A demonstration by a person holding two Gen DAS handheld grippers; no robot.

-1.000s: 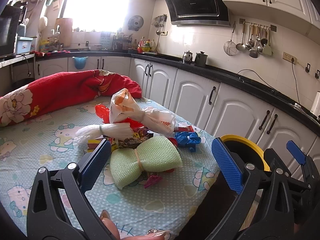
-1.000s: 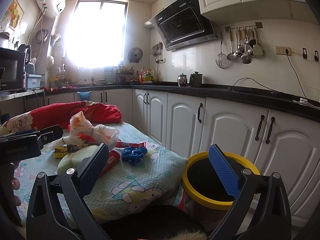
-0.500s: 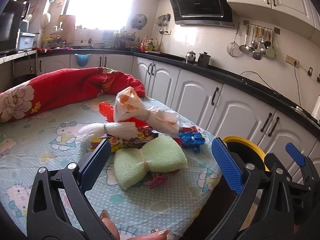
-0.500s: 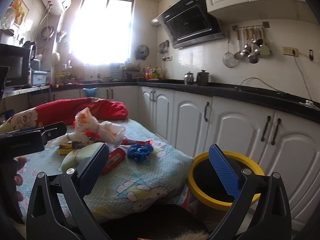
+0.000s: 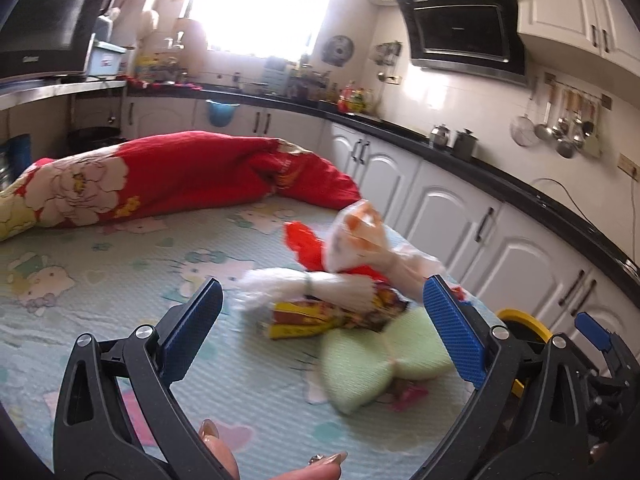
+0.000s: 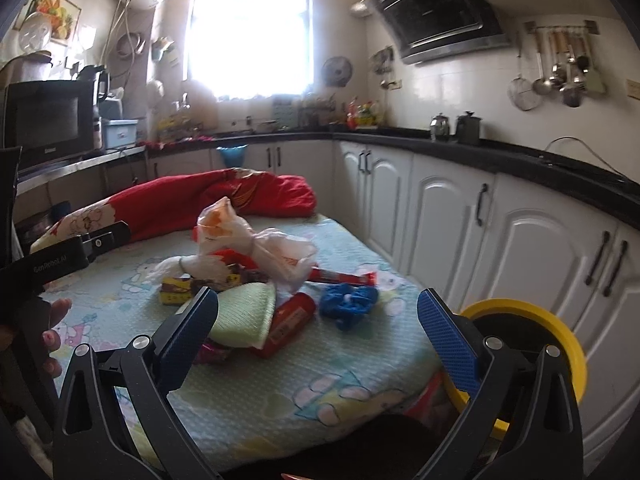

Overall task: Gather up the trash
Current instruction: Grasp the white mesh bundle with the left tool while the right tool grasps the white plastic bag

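A heap of trash lies on the cartoon-print table cover (image 5: 100, 304): a knotted white plastic bag (image 5: 360, 236) (image 6: 256, 240), a white tied bundle (image 5: 312, 288), a yellow snack wrapper (image 5: 320, 314), a pale green mesh pad (image 5: 384, 360) (image 6: 244, 312), a red tube (image 6: 290, 318) and a blue crumpled piece (image 6: 348, 304). My left gripper (image 5: 322, 328) is open, just short of the heap with the wrapper between its blue pads. My right gripper (image 6: 318, 332) is open and empty, nearer the table's front edge. A black bin with a yellow rim (image 6: 560, 340) (image 5: 524, 320) stands by the table's right corner.
A red flowered quilt (image 5: 160, 176) (image 6: 208, 200) lies across the far side of the table. White cabinets under a black counter (image 6: 500, 160) run close along the right. The left gripper's body (image 6: 60, 260) and a hand (image 6: 52, 328) show at left in the right wrist view.
Both views have swung left and closed in on the heap. The left gripper now frames the wrapper and white bundle; the bin has slid toward the right edge. Both grippers stay open.
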